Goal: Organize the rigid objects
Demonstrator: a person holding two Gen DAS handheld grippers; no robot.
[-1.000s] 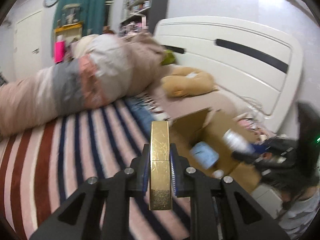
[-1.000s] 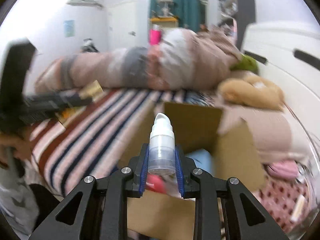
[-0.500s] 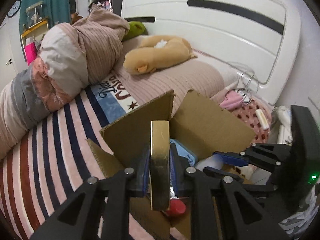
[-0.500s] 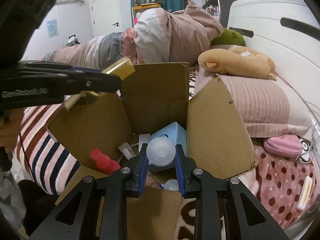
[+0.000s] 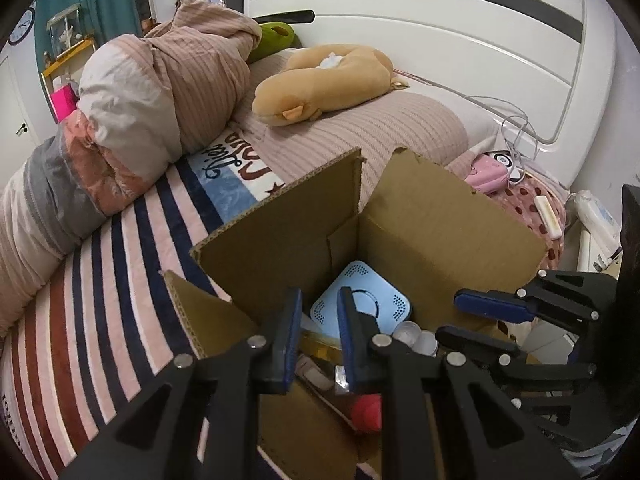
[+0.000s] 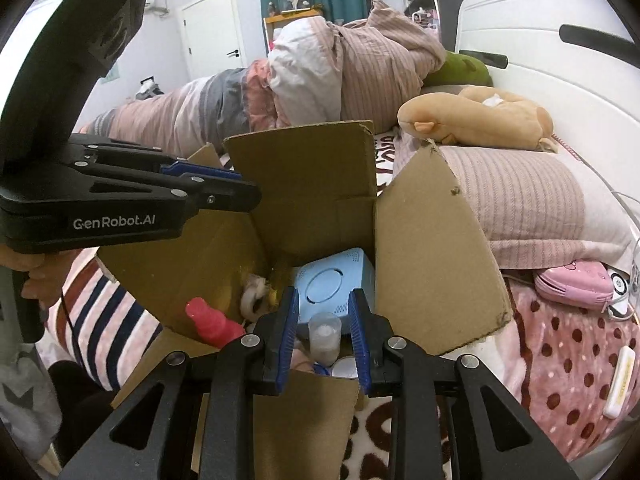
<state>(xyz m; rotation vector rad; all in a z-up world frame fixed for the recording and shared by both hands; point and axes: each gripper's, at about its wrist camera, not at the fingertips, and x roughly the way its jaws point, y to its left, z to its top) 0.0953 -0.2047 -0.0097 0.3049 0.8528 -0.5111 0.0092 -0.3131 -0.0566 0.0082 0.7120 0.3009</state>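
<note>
Both your grippers hang over the open cardboard box (image 6: 432,240). Your left gripper (image 5: 318,336) is spread with nothing in it. Your right gripper (image 6: 323,336) is spread too; the small clear bottle (image 6: 325,338) sits loose in the box, just under and between its blue pads.

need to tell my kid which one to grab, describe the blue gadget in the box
On the bed stands an open cardboard box. Deep inside, against its far corner, leans the blue gadget: a pale blue rounded square with a ring on its face, unlike the red toy nearby.
</note>
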